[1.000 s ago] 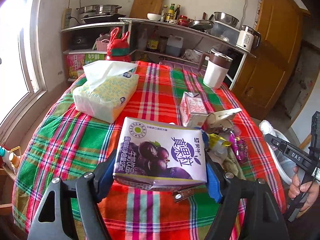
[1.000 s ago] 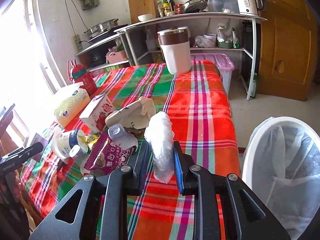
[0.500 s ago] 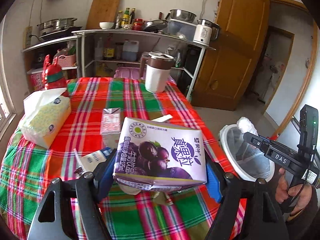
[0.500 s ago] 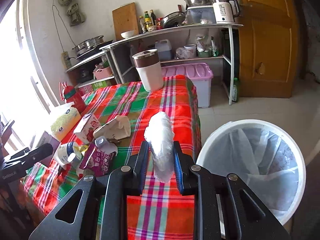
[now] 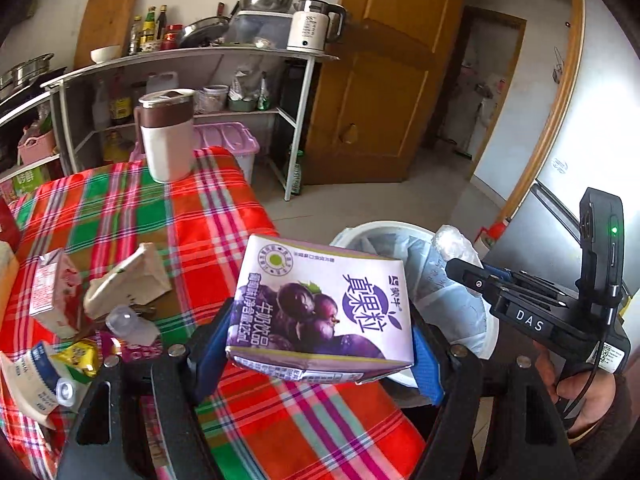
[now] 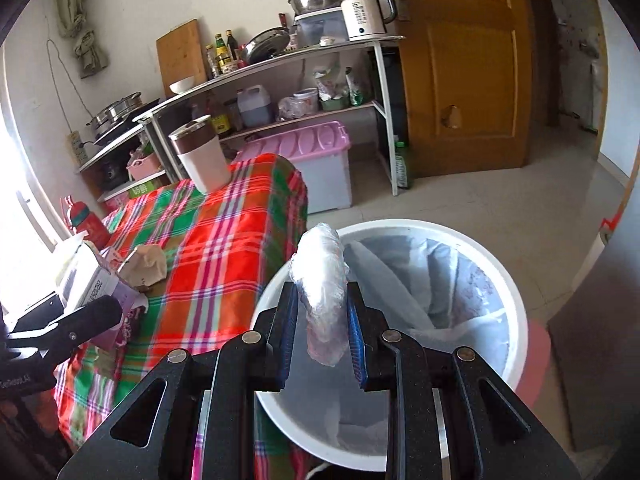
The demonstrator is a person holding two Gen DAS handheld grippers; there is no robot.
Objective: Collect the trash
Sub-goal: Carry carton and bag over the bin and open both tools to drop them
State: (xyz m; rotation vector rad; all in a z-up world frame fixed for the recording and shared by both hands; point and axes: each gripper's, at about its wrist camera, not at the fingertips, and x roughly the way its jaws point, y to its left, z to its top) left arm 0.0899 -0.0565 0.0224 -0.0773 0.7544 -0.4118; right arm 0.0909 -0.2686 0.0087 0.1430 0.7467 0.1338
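My left gripper (image 5: 320,332) is shut on a purple milk-drink carton (image 5: 320,304), held above the table's right edge near the white trash bin (image 5: 480,320). My right gripper (image 6: 322,320) is shut on a crumpled clear plastic wrap (image 6: 322,280), held over the near rim of the bin (image 6: 516,292), which has a white liner bag. The right gripper also shows in the left wrist view (image 5: 472,276), over the bin. Loose trash lies on the plaid tablecloth (image 5: 192,224): a pink carton (image 5: 52,292), a flattened beige carton (image 5: 128,280), a small clear bottle (image 5: 128,320) and wrappers (image 5: 80,352).
A white and brown jug (image 5: 166,136) stands at the table's far end. A shelf rack (image 6: 280,80) with pots, bottles and a kettle lines the wall. A pink-lidded storage box (image 6: 316,168) sits on the floor beyond the table. A wooden door (image 6: 460,60) is behind the bin.
Both grippers have swung right, away from the table towards the bin. The right gripper with the plastic wrap now hangs over the bin; the left carries the carton to the table's edge.
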